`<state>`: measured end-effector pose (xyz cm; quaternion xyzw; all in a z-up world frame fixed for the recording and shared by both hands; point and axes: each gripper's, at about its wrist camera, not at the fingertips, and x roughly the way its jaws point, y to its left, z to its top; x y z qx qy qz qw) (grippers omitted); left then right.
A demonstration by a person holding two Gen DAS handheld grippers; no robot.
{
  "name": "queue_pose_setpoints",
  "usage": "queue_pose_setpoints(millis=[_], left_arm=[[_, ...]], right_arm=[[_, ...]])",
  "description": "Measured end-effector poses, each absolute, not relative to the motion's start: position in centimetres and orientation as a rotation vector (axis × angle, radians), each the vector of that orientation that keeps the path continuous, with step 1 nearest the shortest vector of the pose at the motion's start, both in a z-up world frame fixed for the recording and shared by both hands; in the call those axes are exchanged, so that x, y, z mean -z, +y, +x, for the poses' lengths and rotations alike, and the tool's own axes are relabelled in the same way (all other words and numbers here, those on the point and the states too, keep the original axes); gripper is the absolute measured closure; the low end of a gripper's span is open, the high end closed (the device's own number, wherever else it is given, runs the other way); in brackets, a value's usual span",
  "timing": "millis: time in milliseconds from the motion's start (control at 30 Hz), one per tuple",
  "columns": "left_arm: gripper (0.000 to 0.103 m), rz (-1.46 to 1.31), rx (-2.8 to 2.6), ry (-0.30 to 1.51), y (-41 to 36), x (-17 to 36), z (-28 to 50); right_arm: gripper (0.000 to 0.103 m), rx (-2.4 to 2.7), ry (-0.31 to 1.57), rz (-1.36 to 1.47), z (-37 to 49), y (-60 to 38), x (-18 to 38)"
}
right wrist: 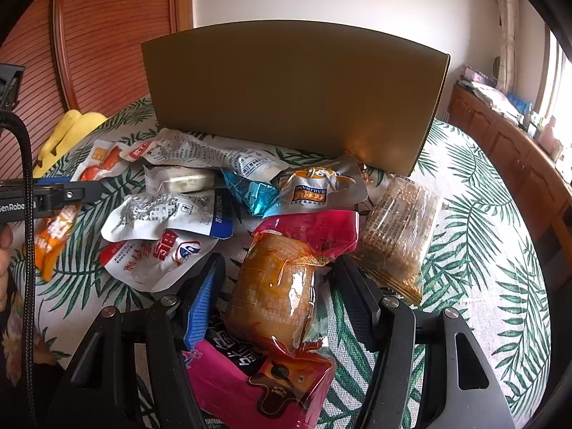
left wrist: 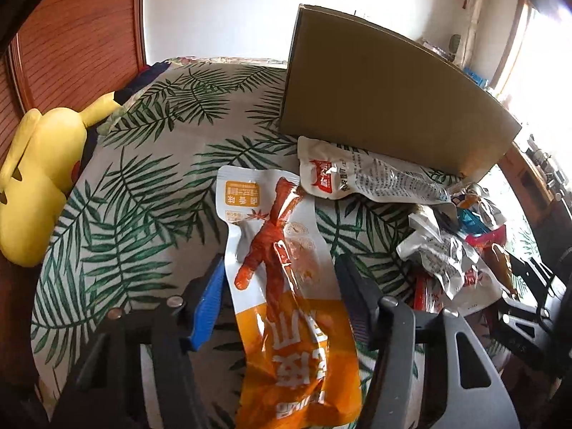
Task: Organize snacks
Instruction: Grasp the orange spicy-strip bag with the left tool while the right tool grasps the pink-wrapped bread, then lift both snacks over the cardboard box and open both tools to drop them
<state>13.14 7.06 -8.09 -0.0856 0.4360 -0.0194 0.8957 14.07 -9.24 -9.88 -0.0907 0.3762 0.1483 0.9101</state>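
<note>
**Before the cardboard box: a packet between each pair of jaws**

In front of the cardboard box [left wrist: 393,100], on the leaf-print bedspread [left wrist: 143,196], the orange-and-white packet [left wrist: 286,268] lies with its long axis running from the left gripper [left wrist: 280,261] toward the box. Its white end is nearer the box and its orange end is cut off under the camera. It sits between the jaws, close to both. Whether the pads actually press on it cannot be told.

The pink-and-amber packet [right wrist: 275,296] also points its long axis toward the box, between the jaws of the right gripper [right wrist: 280,262]. Those jaws stand apart: a strip of bedspread shows between the packet and the black finger. The packet's near end runs out of view.

The heap of snacks [right wrist: 186,193] rests against the foot of the box, its packets overlapping, the print mostly unreadable. The box's inside is hidden.

Both grippers tilt downward toward the box. A yellow plush [left wrist: 39,164] lies well left of it.
</note>
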Motion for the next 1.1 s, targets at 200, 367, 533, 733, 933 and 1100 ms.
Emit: queue_pose_setpoints(millis=[200, 367, 533, 733, 933, 1100], left_arm=[[0.048, -0.123, 0.046, 0.865, 6.9, 7.9, 11.3], [0.049, -0.131, 0.054, 0.843, 7.1, 7.9, 10.3], [0.049, -0.143, 0.071, 0.825, 6.7, 7.8, 9.7], [0.049, -0.151, 0.079, 0.804, 6.5, 7.7, 9.1], [0.049, -0.157, 0.088, 0.776, 6.4, 7.1, 8.6], [0.049, -0.159, 0.096, 0.743, 6.3, 5.9, 8.2]], right_arm=[[0.039, -0.307, 0.776, -0.189, 14.1, -9.2, 9.9], [0.038, -0.318, 0.779, -0.187, 13.9, -9.4, 9.9], [0.051, -0.330, 0.744, -0.253, 12.8, -9.0, 9.6], [0.062, -0.361, 0.755, -0.219, 12.1, -10.0, 9.3], [0.063, -0.379, 0.741, -0.169, 11.1, -11.5, 8.5], [0.063, -0.386, 0.708, -0.153, 10.2, -12.4, 7.0]])
